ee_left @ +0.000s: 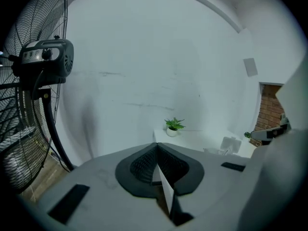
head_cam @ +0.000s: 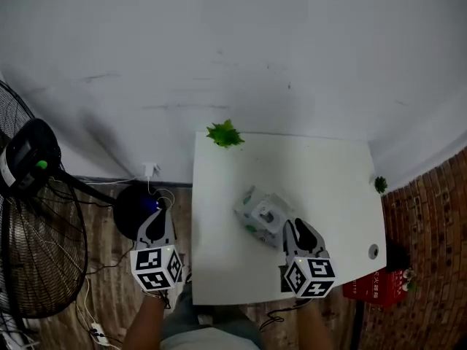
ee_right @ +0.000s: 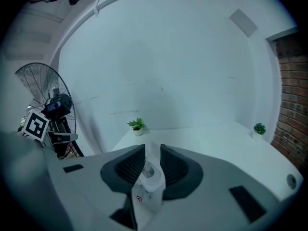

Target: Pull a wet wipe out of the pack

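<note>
One wipe pack point(head_cam: 261, 214), two plants point(head_cam: 225, 133) point(head_cam: 380, 184), one fan point(head_cam: 29, 217).

Standing fan point(head_cam: 29, 224) left of the white table point(head_cam: 328, 173); potted plant point(head_cam: 225, 133) (leafy, green) at its far edge.

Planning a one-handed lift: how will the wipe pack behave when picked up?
The pack looks soft-sided, so it probably sags. Likely light, it may slide on the smooth table if pushed. The right claw pinches one end; it may swivel.

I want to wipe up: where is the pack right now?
In the head view the pack is near the middle of the table, toward its near edge, clamped in the right gripper.
</note>
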A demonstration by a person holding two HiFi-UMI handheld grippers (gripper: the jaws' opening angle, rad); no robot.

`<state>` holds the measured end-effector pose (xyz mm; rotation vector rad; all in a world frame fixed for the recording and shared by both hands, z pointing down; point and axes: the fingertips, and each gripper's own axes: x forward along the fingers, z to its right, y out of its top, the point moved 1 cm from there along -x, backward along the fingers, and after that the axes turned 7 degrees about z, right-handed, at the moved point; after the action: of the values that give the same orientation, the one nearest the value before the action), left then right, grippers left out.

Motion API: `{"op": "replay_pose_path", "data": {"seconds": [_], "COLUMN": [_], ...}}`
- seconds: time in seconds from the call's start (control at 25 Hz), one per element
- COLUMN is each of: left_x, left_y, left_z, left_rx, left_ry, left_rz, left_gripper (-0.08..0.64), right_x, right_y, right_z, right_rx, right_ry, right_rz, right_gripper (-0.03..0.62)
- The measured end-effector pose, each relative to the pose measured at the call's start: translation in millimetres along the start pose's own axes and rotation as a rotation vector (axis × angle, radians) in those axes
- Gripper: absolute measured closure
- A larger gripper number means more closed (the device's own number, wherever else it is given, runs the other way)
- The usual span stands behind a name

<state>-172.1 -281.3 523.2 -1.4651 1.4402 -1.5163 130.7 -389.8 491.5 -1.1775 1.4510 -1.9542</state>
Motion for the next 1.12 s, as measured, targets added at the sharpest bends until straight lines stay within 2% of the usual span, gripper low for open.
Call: {"op": "replay_pose_path", "data": {"seconds": [0.16, 0.48, 0.88, 1.12], "left_x": [-6, -16, -22, -27], "left_y": [-17, -41, -49, -47], "left_z": [-10, -26, -41, -46], "left_rx": [-0.016, -0.036, -0.049, -0.048], "left_ry": [0.046, 0.1, 0.14, 0.158], "left_rz": [-0.026, -0.065, -0.075, -0.076], "left_gripper": [0.56, 0.56, 0.56, 0.56], "right_x": [20, 46, 58, 67], "right_y": [-12, -39, -64, -73], "right_z": [-3, -15, -23, -23], "right_rx": [-0.047, -0.201, -0.307, -0.344], "right_ry": [0.071, 0.215, 0.31, 0.332], "right_rz": [-0.062, -0.209, -0.342, -0.416], "right_gripper": [0.492, 0.492, 0.503, 0.506]}}
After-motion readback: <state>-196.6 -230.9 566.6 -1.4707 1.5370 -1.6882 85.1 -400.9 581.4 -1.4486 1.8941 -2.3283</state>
